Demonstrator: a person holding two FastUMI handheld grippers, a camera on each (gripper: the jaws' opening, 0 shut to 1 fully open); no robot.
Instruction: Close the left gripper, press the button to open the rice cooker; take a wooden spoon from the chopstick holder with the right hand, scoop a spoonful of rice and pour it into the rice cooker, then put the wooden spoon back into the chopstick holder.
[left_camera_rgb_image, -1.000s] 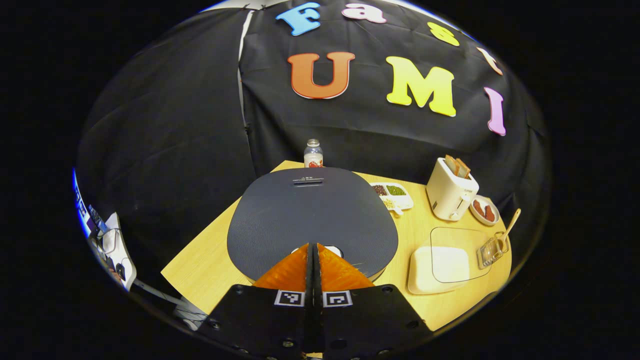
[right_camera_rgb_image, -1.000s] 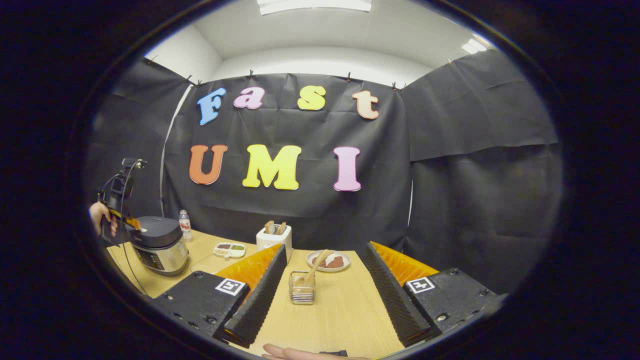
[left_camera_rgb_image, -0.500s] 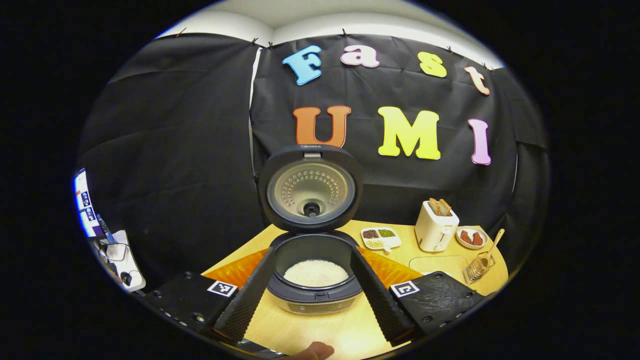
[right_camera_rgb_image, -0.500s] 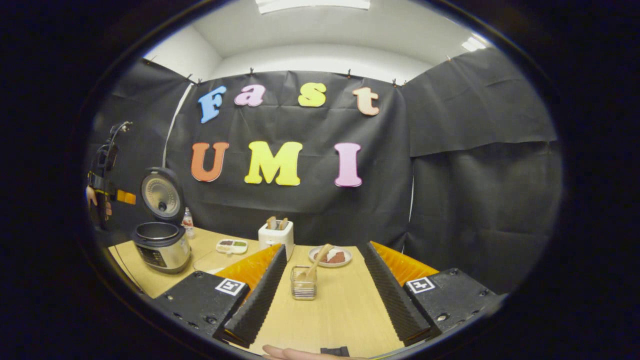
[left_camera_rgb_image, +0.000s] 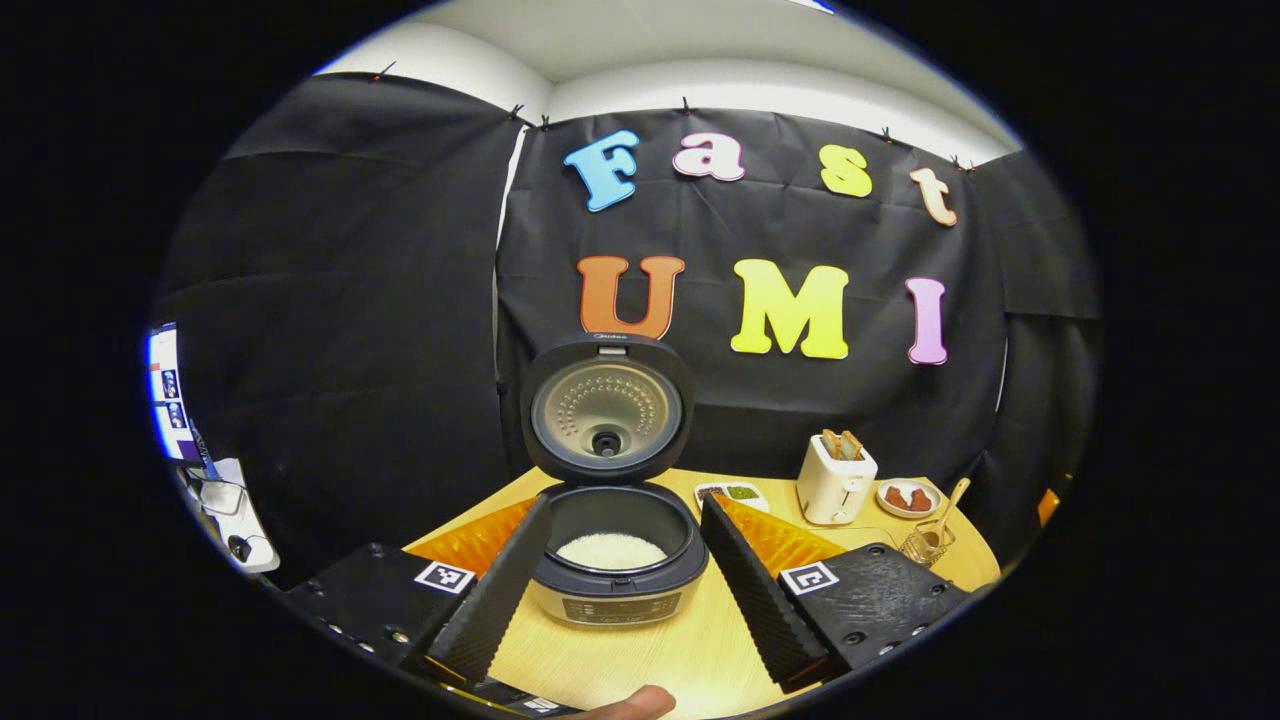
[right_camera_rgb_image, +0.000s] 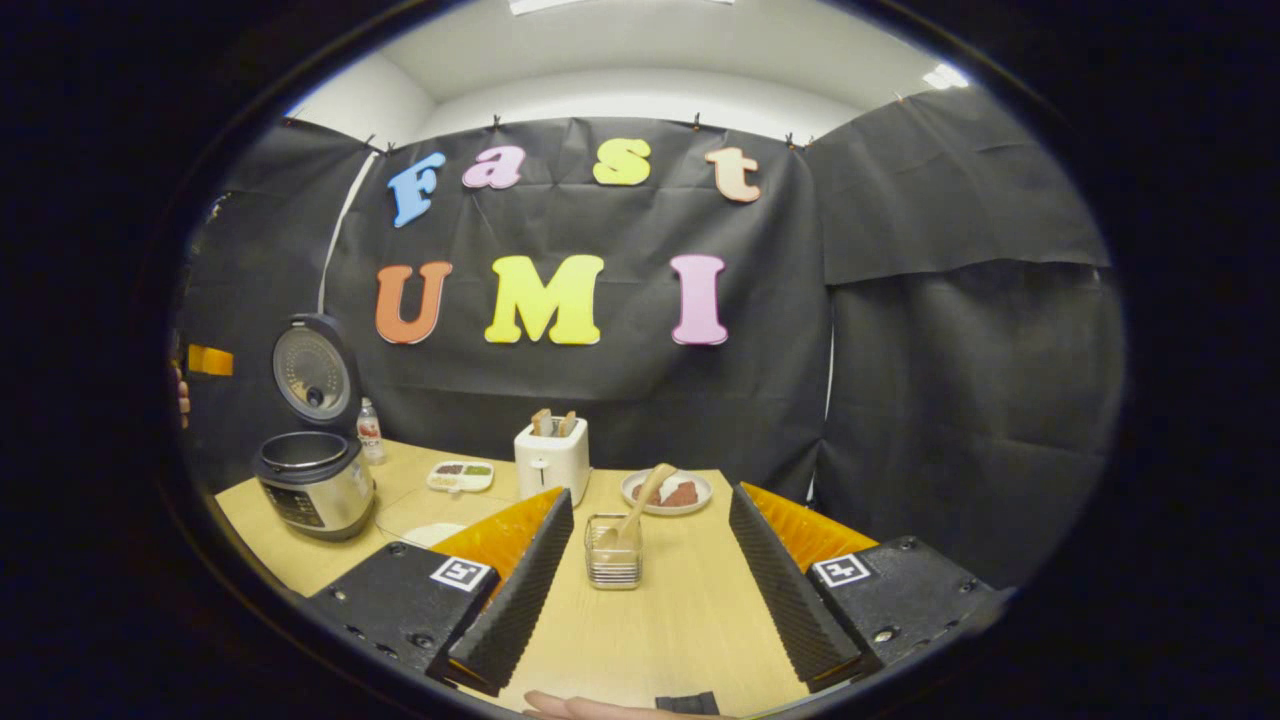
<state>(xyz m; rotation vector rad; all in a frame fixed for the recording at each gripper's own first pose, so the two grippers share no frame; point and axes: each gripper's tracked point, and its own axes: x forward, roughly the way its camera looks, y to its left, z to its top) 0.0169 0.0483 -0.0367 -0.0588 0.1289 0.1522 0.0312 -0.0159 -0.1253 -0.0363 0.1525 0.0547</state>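
Left gripper view first: the rice cooker (left_camera_rgb_image: 612, 560) is seen standing on the desk (left_camera_rgb_image: 690, 650) with its lid (left_camera_rgb_image: 607, 408) swung upright and white rice (left_camera_rgb_image: 611, 550) lying in the pot, so the button step is judged done. The left gripper (left_camera_rgb_image: 618, 580) is held with its jaws spread wide, the cooker framed between them and nothing gripped.

Over in the right gripper view, the right gripper (right_camera_rgb_image: 645, 580) is presented with jaws wide apart and empty, lined up on the chopstick holder (right_camera_rgb_image: 612, 563), which sits between the fingers but farther off. The wooden spoon (right_camera_rgb_image: 638, 507) is seen leaning out of the holder, handle tilted up and to the right.

Fetching the spoon is judged to be the step in hand. An advance toward the holder is called for, then a closing of the jaws on the slanted handle above the rim, so that the holder is not dragged along.
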